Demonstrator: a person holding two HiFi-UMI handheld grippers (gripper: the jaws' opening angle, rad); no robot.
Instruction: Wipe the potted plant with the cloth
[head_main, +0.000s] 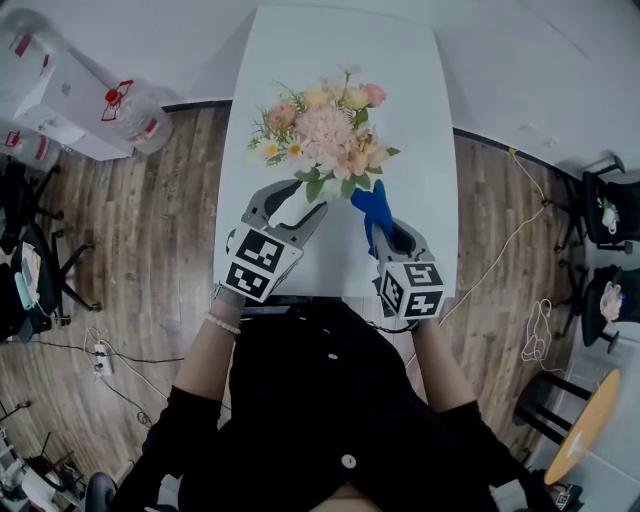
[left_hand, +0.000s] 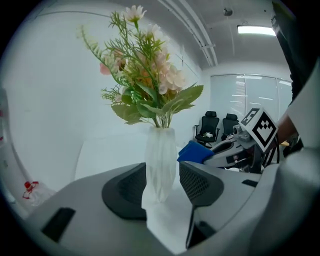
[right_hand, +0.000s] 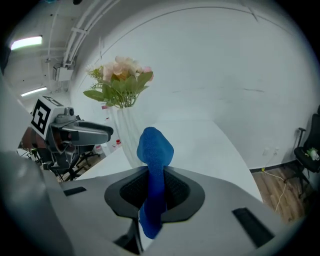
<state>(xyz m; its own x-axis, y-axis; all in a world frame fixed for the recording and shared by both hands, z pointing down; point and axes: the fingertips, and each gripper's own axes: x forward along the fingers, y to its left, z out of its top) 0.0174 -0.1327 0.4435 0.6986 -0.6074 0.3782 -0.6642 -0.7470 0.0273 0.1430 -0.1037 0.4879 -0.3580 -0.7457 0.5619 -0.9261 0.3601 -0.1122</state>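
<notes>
The left gripper (left_hand: 161, 182) stands wide about the ribbed white vase (left_hand: 160, 150) of pink flowers and green leaves (head_main: 325, 130) on the white table (head_main: 410, 70) — pads close beside it, not clearly pressing. At the vase's 4 o'clock in the head view, the right gripper (right_hand: 154, 187) pinches the blue cloth (right_hand: 156, 147) — jaws narrow

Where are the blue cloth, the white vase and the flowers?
blue cloth (right_hand: 155, 150): right gripper view, on its bunched upper end above the jaws.
white vase (left_hand: 160, 160): left gripper view, on the middle of its ribbed body.
flowers (head_main: 325, 132): head view, on the big pale pink bloom at the centre.
</notes>
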